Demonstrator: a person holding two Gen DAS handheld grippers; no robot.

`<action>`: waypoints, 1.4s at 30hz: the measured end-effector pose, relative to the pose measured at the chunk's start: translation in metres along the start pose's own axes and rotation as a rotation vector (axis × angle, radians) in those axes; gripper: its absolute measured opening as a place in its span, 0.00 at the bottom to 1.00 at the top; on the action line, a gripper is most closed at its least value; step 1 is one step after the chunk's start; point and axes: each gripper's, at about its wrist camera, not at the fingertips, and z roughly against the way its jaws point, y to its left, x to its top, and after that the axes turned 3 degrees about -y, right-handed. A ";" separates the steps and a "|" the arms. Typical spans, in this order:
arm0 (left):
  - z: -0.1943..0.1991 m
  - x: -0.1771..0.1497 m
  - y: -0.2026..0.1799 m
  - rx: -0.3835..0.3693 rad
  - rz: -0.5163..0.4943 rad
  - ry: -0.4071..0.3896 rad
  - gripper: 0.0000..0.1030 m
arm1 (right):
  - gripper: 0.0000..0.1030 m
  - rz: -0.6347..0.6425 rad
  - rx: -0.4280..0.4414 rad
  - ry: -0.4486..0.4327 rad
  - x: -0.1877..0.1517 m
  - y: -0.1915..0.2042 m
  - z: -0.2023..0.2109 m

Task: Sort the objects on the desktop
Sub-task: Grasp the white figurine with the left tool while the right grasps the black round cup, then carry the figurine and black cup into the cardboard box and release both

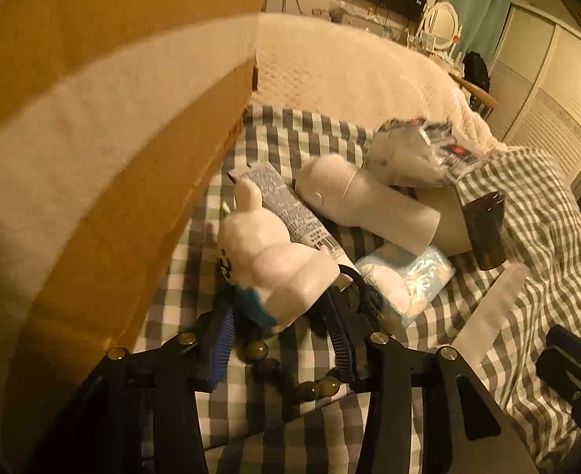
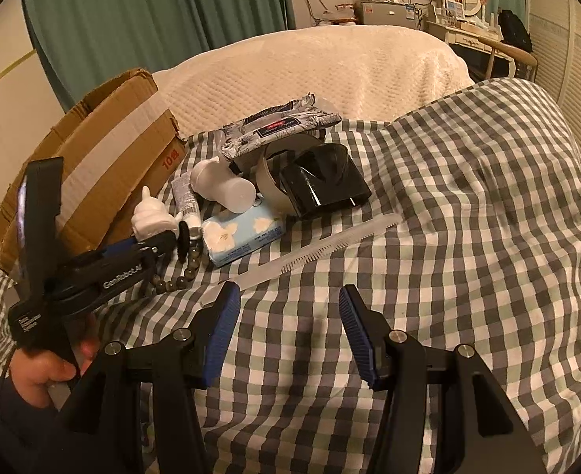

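left gripper (image 2: 160, 247) body: "GenRobot.AI" in white letters, at 9 o'clock in the right wrist view
cardboard box (image 2: 93, 166) side: red "10" plus one more red character I can't make out (10 o'clock, right wrist view)
tube (image 1: 286, 205): barcode and dense small print, unreadable (centre, left wrist view)
wipes pack (image 2: 278, 126): red label strip, script lettering too blurred to read
tissue pack (image 2: 247, 237): small print line along the edge, unreadable
left gripper handle: white text block, too small to read
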 end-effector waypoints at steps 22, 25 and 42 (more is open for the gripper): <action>-0.011 0.002 -0.005 -0.044 -0.002 0.015 0.63 | 0.75 0.091 0.007 -0.004 0.081 -0.024 -0.098; -0.010 0.001 -0.005 -0.047 -0.005 0.010 0.63 | 0.75 0.051 0.031 0.022 0.080 -0.033 -0.104; -0.002 0.016 -0.004 0.036 0.187 -0.047 0.63 | 0.73 -0.016 0.110 -0.093 0.053 -0.034 -0.045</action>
